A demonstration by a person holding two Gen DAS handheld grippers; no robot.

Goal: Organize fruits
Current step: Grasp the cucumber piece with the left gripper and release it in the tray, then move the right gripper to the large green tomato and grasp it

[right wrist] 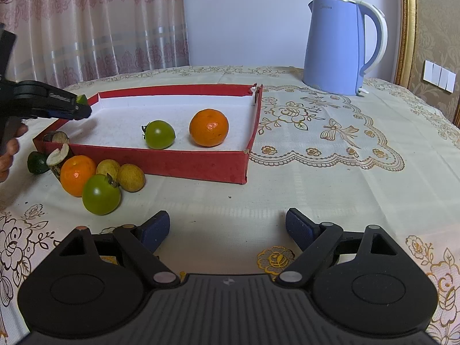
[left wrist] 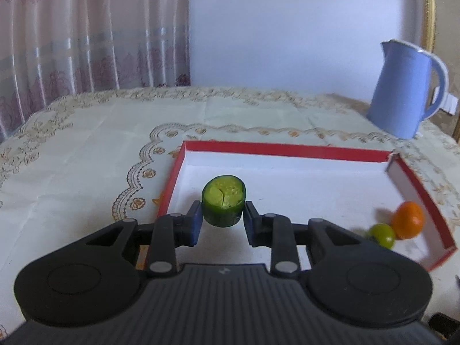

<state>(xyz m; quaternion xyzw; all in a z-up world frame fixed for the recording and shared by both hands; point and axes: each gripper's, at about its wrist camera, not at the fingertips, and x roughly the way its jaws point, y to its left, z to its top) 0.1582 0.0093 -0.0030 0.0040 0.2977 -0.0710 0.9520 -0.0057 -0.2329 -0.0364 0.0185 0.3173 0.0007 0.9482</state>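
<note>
My left gripper [left wrist: 223,218] is shut on a cut green cucumber piece [left wrist: 224,204] and holds it above the left side of the red tray [left wrist: 283,147]. The right wrist view shows the same left gripper [right wrist: 82,106] over the tray's [right wrist: 178,162] left edge with the cucumber piece [right wrist: 82,98] peeking out. An orange [right wrist: 209,127] and a green tomato [right wrist: 159,134] lie inside the tray. My right gripper [right wrist: 227,230] hangs open and bare over the tablecloth in front of the tray.
Loose fruit sits left of the tray's front: an orange [right wrist: 77,174], a green tomato [right wrist: 101,194], two longans [right wrist: 130,177], a lime [right wrist: 37,162] and cut stalk pieces [right wrist: 59,158]. A blue kettle [right wrist: 339,46] stands at the back right. A hand [right wrist: 8,155] shows at the left edge.
</note>
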